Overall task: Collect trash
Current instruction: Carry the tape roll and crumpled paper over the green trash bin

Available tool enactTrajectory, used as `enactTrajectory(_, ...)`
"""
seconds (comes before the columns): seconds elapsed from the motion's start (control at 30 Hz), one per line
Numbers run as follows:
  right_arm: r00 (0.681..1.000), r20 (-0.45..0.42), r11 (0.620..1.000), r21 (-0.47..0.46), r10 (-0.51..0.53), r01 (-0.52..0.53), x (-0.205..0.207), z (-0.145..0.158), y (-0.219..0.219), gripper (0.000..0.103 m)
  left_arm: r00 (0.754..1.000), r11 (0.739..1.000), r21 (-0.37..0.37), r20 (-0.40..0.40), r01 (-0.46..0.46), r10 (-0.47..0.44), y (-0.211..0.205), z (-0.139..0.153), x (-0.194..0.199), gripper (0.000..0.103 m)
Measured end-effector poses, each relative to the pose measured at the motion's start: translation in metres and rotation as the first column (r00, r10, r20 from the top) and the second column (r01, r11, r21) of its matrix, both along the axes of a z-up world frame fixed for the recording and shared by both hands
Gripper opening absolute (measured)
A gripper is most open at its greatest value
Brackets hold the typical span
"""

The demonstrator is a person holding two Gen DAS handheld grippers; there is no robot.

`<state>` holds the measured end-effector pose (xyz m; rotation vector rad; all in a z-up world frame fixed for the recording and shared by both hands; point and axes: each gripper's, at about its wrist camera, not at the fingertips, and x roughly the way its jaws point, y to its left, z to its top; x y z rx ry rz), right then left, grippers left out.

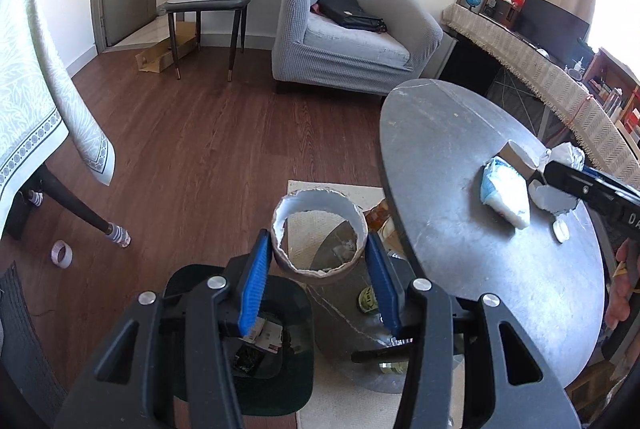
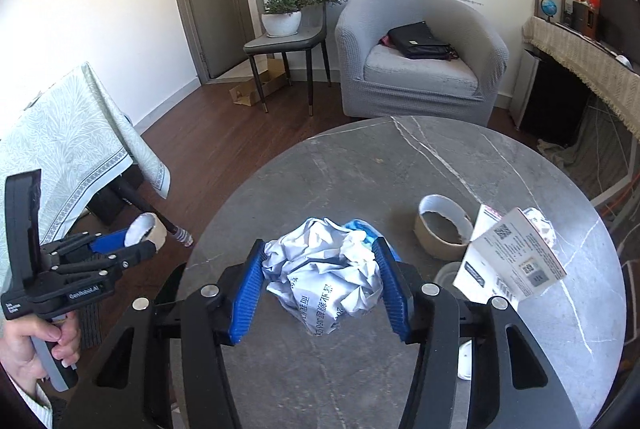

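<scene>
A white cardboard ring point(image 1: 326, 195) with torn edges sits between the blue pads of my left gripper point(image 1: 318, 235), which is shut on it. Below it stands a dark green bin point(image 1: 298, 369) holding scraps on the floor. A crumpled printed paper ball point(image 2: 324, 277) is pinched on both sides by my right gripper point(image 2: 320, 244), over the round grey table point(image 2: 400, 165). Just behind it lies a blue and white packet point(image 2: 362, 227). In the right wrist view, my left gripper point(image 2: 138, 235) hangs off the table's left edge, a hand on its handle.
On the table stand another tape ring point(image 2: 442, 229), a small printed carton point(image 2: 512, 261) and a white cap point(image 2: 466, 361). A cloth-covered table point(image 1: 24, 101) is at the left, with a tape roll point(image 1: 62, 253) on the floor. A grey armchair point(image 1: 352, 41) stands beyond.
</scene>
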<state>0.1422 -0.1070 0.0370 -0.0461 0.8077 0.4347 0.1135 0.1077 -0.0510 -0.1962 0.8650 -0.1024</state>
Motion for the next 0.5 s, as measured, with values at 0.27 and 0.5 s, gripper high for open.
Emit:
enactTrajectory(0.27, 0.997, -0.007, 0.996, 0.060, 0.073, -0.072, -0.004, 0.006, 0.034, 0.054, 0.994, 0.998, 0.033, -0.095, -0.056, 0.059, 0.034, -0.043, -0.006, 0.050)
enactTrajectory(0.5, 0.991, -0.014, 0.989, 0.075, 0.130, -0.128, -0.003, 0.005, 0.066, 0.054, 0.975, 0.994, 0.078, -0.202, -0.079, 0.094, 0.059, -0.088, -0.009, 0.050)
